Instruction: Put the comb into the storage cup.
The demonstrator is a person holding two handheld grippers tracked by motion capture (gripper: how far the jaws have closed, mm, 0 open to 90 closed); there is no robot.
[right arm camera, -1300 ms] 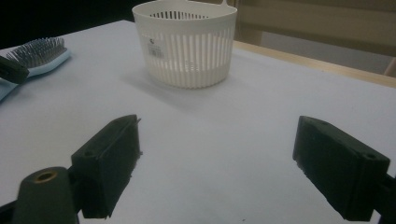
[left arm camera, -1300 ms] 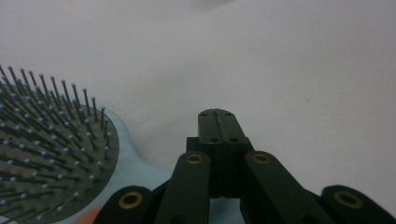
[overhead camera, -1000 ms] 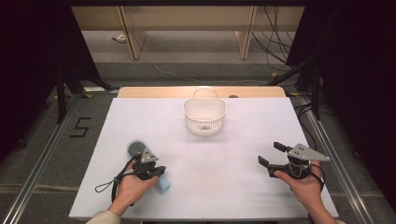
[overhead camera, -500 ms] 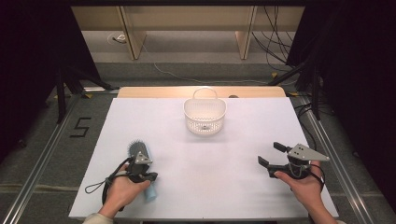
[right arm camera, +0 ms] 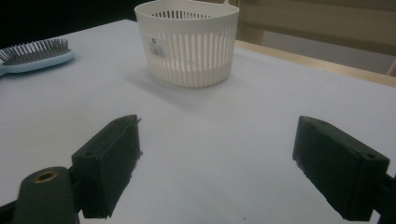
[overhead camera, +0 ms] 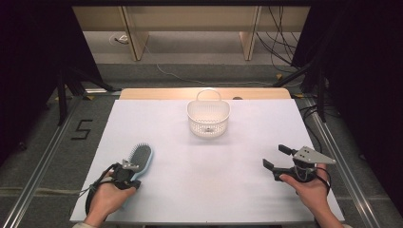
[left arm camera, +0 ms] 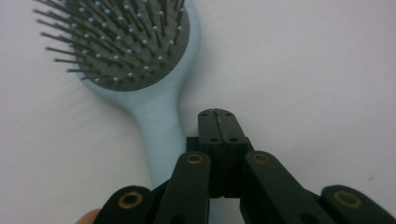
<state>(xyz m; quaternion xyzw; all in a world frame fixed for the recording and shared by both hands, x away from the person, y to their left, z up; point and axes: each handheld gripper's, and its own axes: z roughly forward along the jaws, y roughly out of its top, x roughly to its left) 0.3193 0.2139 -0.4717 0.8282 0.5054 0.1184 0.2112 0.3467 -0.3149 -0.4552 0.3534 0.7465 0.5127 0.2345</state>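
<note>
At the left of the table, the hairbrush lies bristles up, its pale blue handle pointing toward the person. The left gripper sits just beside that handle with its jaws pressed together on nothing, the handle passing along their left side in the left gripper view. The step in hand looks like taking hold of the brush, and it is not yet done: the next move calls for spreading those jaws and shifting them sideways to straddle the handle before closing. Farther back at mid-table stands the white slotted basket, probably the brush's destination. At the right, the right gripper rests low with its jaws spread wide, holding nothing.
</note>
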